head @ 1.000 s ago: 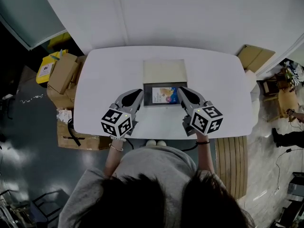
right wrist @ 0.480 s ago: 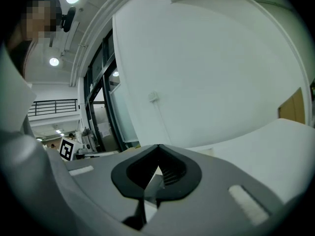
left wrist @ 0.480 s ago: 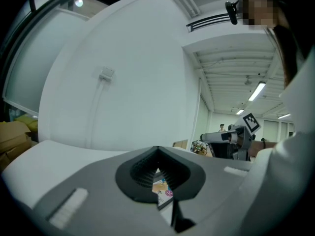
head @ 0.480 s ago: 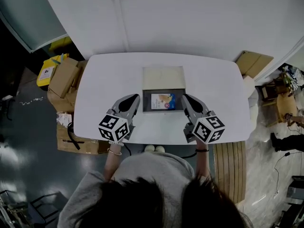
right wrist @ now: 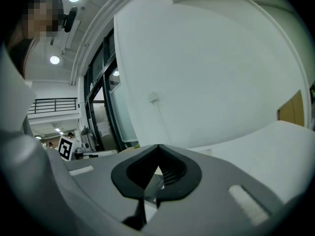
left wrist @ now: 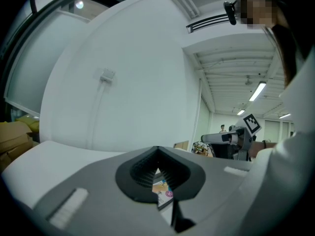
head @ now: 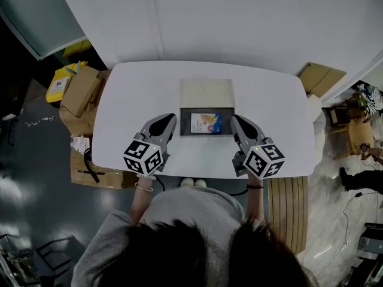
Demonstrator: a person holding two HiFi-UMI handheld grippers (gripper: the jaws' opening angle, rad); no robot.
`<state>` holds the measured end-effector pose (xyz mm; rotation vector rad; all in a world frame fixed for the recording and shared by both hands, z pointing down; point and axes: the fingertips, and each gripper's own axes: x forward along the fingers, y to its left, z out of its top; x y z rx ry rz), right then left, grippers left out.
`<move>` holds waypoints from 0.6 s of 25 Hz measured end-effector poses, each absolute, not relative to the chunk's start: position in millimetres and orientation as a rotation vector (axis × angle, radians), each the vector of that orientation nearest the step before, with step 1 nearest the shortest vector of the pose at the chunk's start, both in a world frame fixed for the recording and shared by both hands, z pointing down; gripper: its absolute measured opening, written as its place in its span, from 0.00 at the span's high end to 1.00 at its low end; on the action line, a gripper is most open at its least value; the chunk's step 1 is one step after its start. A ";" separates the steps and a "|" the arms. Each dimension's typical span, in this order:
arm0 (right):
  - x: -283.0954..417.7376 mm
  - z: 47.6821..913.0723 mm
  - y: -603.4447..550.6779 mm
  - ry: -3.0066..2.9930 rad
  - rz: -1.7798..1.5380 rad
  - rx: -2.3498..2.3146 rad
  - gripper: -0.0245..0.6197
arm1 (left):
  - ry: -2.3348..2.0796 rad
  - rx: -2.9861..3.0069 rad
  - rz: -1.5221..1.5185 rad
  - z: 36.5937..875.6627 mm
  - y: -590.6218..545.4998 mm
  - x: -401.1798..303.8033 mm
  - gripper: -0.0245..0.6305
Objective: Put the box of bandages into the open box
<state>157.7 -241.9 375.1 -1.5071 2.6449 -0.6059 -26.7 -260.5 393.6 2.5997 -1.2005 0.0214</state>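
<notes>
Since the earlier frame the right gripper (head: 237, 121) has drawn back from the right edge of the open box (head: 185, 124), where its tip overlapped the rim; it now lies just beside that edge. The left gripper (head: 169, 119) has shifted only slightly and remains just beside the left edge. The box of bandages (head: 206, 123) has stayed in place. It lies flat, printed face up, inside the dark tray of the open box at the centre of the frame, with dark margin showing on either side of it. The beige lid (head: 206, 92) stands open directly above the tray in the frame and adjoins it. Both sit on the white table (head: 137, 88), which fills the middle of the head view. Fingers of the left gripper: brought together at the tips, nothing held. Its own view shows only a small gap behind the tips, through which part of the printed bandage box is seen. Fingers of the right gripper: fully closed, nothing held. Each gripper points toward the top of the frame, one on either side of the tray. Brown cardboard cartons (head: 81, 91) stand on the floor off the table's left end.
</notes>
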 end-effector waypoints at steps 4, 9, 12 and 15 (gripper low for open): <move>156.9 374.1 -241.8 2.647 -0.599 -1.506 0.94 | -1.213 2.597 0.017 392.5 -259.6 -30.4 0.97; 157.8 373.3 -242.1 2.638 -0.594 -1.513 0.94 | -1.214 2.599 0.015 391.9 -260.1 -32.0 0.97; 159.1 370.9 -242.6 2.636 -0.588 -1.520 0.94 | -1.209 2.602 0.015 389.8 -260.7 -31.4 0.97; 159.8 368.6 -243.9 2.636 -0.579 -1.524 0.94 | -1.207 2.605 0.011 388.2 -262.0 -30.4 0.97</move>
